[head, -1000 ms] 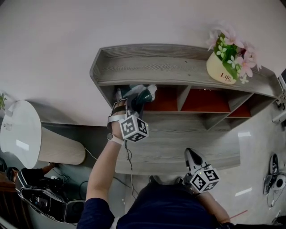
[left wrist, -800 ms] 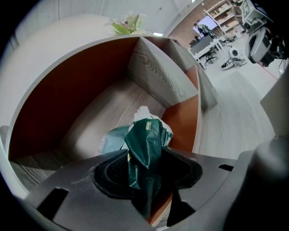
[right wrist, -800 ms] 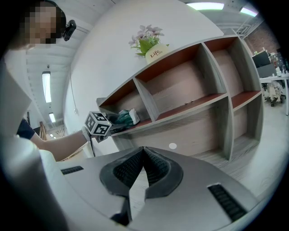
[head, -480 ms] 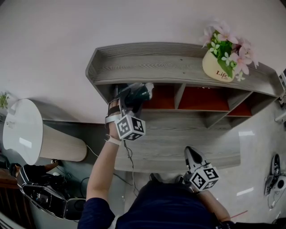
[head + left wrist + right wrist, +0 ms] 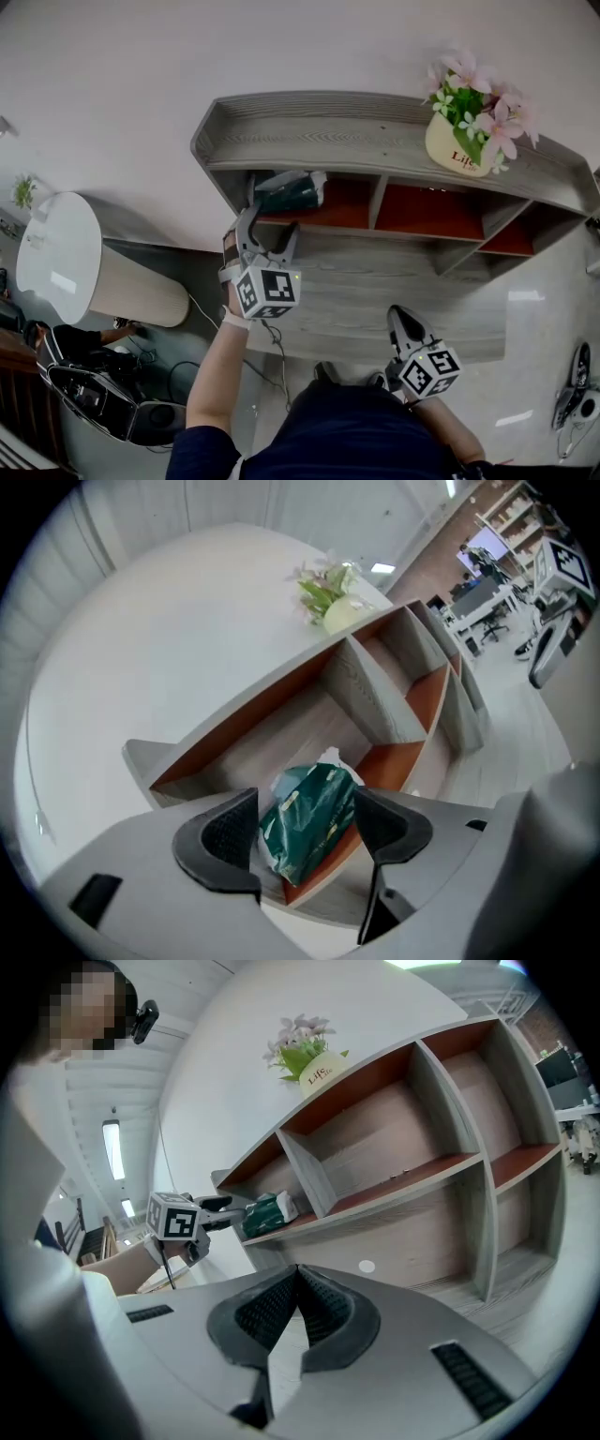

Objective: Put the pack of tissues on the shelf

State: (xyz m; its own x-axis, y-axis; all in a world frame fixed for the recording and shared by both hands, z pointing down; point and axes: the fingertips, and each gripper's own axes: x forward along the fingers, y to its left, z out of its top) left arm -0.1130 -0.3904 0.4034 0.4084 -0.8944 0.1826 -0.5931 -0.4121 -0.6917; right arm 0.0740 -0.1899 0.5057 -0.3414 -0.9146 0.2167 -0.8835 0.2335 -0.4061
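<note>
**Pack of tissues** (image 5: pixel 289 192): green, lying in the leftmost compartment of the shelf (image 5: pixel 375 141), top row, near the front edge. Its long axis runs across the frame.

**Left gripper** (image 5: pixel 270 228): the nearer one. Its jaws have just been opening and stand wide, gripping nothing. The pack sits just above its tips, clear of both pads.

**Right gripper** (image 5: pixel 403 323): jaws pressed together, empty, lower right, well apart from the pack.

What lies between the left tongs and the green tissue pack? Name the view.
Only the grey wooden shelf's front edge, in the head view. The left tongs have just been opening, empty, clear of the green plastic tissue pack.
</note>
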